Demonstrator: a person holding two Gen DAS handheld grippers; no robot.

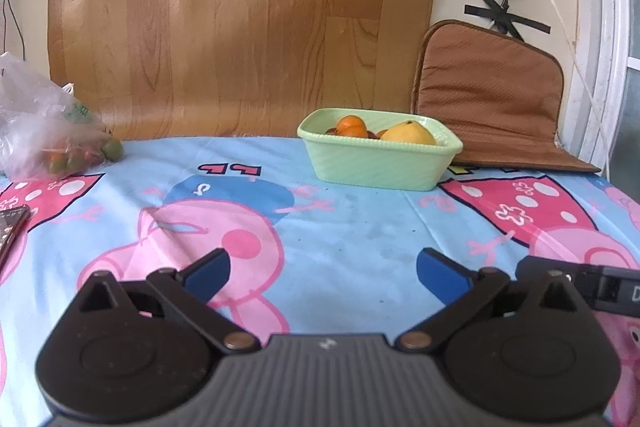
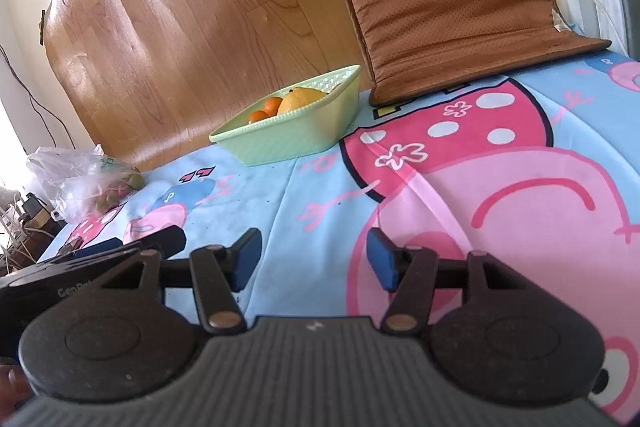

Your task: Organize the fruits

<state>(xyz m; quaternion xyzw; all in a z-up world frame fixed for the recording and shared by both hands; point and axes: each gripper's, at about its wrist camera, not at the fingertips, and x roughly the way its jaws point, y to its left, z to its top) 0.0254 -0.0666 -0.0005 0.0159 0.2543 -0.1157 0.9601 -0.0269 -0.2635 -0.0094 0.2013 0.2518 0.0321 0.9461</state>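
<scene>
Cartoon-pig cloth covers the table, backed by a wood-grain sheet. Both the left gripper and right gripper rest low with jaws spread, holding nothing, probably waiting between picks. Far ahead, the green basket already holds oranges and a yellow fruit. More fruit sits in the plastic bag at left. Only the left view shows a phone; only the right shows the basket's perforated wall.

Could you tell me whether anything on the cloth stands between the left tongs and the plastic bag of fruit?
Nothing visible does. The left tongs are open and empty, and only bare tablecloth lies between them and the plastic bag at the far left.
</scene>
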